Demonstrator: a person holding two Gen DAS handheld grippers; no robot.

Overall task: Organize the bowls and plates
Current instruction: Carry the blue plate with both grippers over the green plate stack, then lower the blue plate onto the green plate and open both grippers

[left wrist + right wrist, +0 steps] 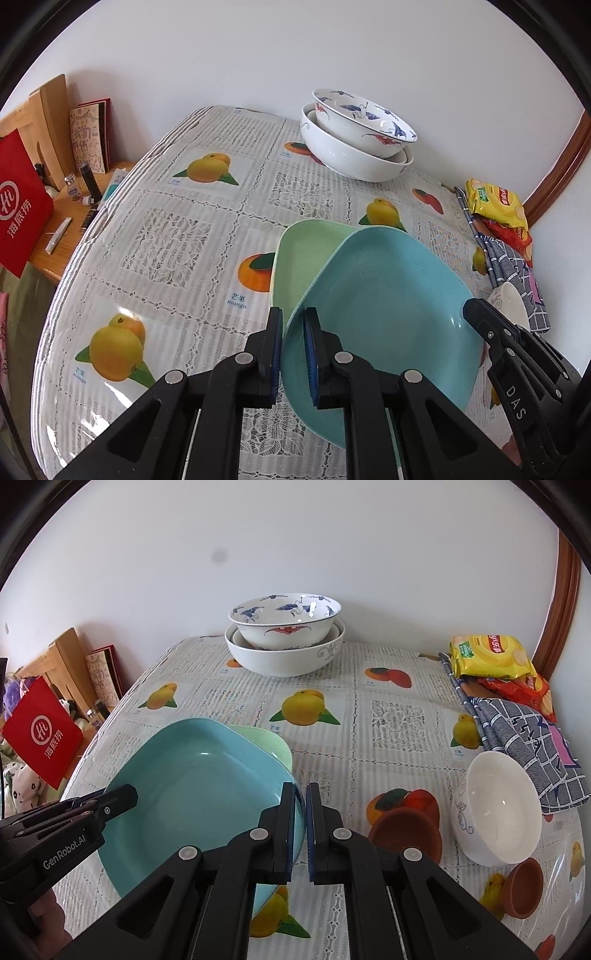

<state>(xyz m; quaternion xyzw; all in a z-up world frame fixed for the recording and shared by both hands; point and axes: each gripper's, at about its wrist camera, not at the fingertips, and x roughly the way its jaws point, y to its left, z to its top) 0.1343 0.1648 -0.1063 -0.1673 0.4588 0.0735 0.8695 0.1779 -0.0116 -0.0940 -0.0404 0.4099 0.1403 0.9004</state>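
A light blue square plate (388,295) (199,782) hangs tilted between both grippers, over a pale green plate (306,251) (269,742) that lies on the tablecloth. My left gripper (293,325) (127,799) is shut on the blue plate's left rim. On the opposite rim my right gripper (301,801) (474,314) is shut too. I cannot tell whether the two plates touch. Two stacked porcelain bowls (354,147) (284,638) stand at the back by the wall. A small white bowl (495,808) (511,302) lies on its side at the right.
Yellow and red snack packets (487,657) (491,201) and a checked cloth (524,746) lie along the table's right edge. Left of the table, a low wooden stand (74,214) holds small bottles, and a red bag (40,734) (18,214) leans there.
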